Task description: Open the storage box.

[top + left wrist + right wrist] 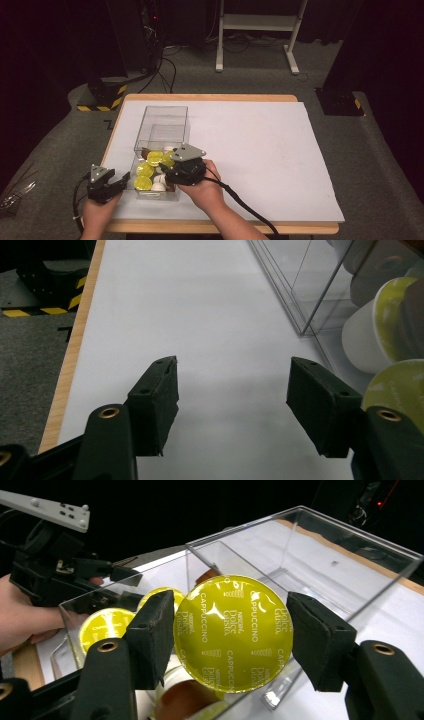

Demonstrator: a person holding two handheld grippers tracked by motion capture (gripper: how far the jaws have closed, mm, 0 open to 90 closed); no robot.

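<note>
At the table's (260, 150) eight o'clock edge the left gripper (120, 184) is held low beside the clear box (162, 131), its jaws spread wide over bare white surface with nothing between them. In the left gripper view the box wall and a few capsules are seen at two o'clock. Further right, the right gripper (230, 632) is clamped on a yellow-lidded capsule (232, 630) — lid facing the camera — raised just above the near end of the box. Many capsules (150, 172) are piled there; the far compartment lies empty, so most of the work is judged left. The right hand (205, 192) is angled toward ten o'clock, the left toward one o'clock.
</note>
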